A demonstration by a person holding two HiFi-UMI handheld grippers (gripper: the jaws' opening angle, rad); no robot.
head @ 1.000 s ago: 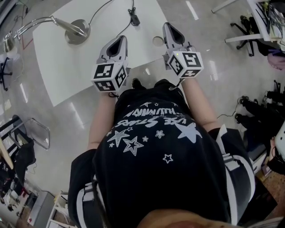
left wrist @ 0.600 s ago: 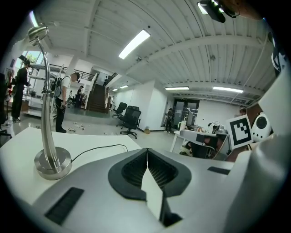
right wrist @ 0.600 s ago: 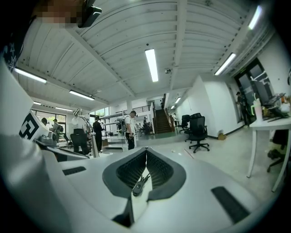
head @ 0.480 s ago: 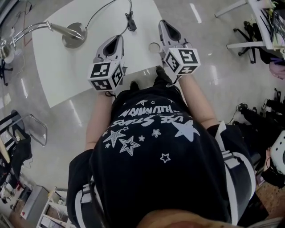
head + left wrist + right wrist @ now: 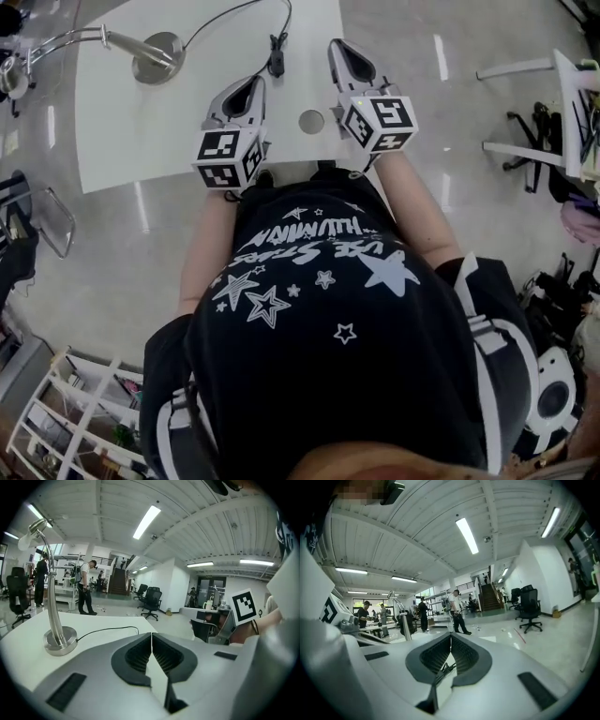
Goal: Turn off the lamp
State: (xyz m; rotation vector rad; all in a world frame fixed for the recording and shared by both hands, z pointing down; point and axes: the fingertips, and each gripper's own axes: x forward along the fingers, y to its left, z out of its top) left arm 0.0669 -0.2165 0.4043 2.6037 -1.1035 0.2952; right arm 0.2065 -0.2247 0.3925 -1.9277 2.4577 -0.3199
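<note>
left tool closed | right tool closed | cord switch: head view, not left gripper view

Lamp head is clipped by the head view's left edge, can't tell if lit. Inline switch on the cable: too small to read its position. Desk: far edge cut by the picture top, torso covers part of the near edge. Right gripper view: right gripper body hides the base of the lamp stem. 1 dark wiry bit low in the jaw gap, can't ID.
</note>
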